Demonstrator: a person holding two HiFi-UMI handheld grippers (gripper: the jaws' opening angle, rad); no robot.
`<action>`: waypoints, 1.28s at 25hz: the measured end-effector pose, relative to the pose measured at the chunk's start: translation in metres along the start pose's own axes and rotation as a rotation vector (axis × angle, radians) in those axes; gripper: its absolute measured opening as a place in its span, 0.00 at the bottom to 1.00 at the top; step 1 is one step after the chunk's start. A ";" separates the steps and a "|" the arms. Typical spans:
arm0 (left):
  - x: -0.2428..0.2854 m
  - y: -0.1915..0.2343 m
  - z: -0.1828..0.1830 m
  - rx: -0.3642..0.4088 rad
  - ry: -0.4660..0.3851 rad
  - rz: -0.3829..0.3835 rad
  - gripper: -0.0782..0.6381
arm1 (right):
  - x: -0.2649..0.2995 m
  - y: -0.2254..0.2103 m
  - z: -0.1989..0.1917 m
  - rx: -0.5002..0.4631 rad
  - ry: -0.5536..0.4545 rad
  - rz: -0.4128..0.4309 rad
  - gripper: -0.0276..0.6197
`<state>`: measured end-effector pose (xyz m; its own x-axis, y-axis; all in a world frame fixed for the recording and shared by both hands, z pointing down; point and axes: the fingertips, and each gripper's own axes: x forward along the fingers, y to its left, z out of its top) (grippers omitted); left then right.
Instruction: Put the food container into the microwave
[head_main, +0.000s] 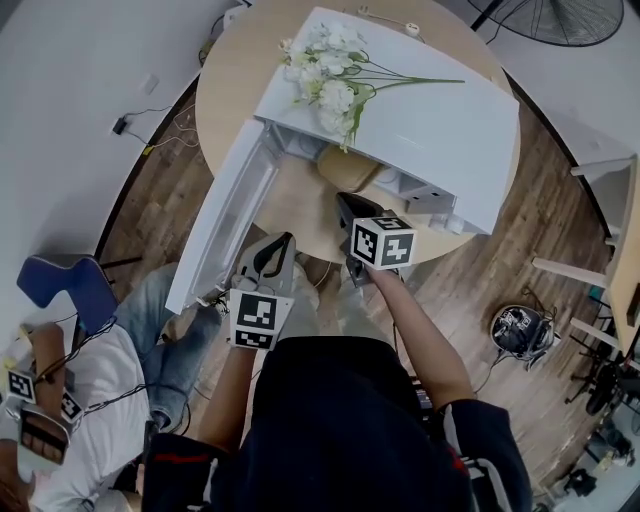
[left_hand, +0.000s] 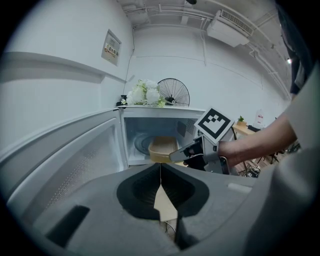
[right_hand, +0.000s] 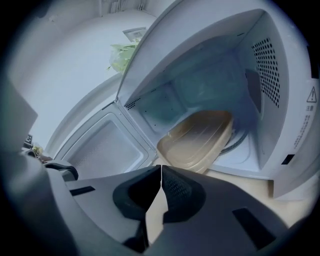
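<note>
The tan food container (head_main: 345, 168) (right_hand: 200, 140) (left_hand: 162, 147) lies in the mouth of the white microwave (head_main: 430, 120), its near end sticking out over the front sill. My right gripper (head_main: 344, 200) (right_hand: 161, 167) (left_hand: 176, 156) is shut and empty, its tips just short of the container's near rim. Lower and to the left, my left gripper (head_main: 284, 242) (left_hand: 160, 167) is held back from the oven, shut with nothing in it. The microwave door (head_main: 225, 215) (right_hand: 100, 150) (left_hand: 65, 155) stands swung wide open on the left.
The microwave sits on a round wooden table (head_main: 240, 70), with white flowers (head_main: 330, 70) on its top. A person (head_main: 90, 370) sits at the lower left beside a blue chair (head_main: 60, 285). A fan (head_main: 560, 15) stands at the far right.
</note>
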<state>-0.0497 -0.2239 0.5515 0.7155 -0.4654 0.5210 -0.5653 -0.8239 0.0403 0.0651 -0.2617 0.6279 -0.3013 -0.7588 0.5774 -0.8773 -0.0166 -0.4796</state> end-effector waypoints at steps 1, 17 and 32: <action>0.000 0.000 0.000 -0.001 0.000 0.002 0.13 | 0.001 -0.002 0.000 -0.009 0.003 -0.006 0.07; -0.002 0.001 -0.007 -0.005 0.013 0.004 0.13 | 0.008 -0.039 0.023 -0.012 -0.025 -0.100 0.07; -0.003 0.002 -0.011 -0.008 0.018 0.004 0.13 | 0.015 -0.063 0.028 0.044 -0.030 -0.148 0.07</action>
<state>-0.0574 -0.2204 0.5595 0.7056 -0.4631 0.5363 -0.5715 -0.8194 0.0444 0.1267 -0.2908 0.6483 -0.1575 -0.7652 0.6243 -0.8941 -0.1578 -0.4191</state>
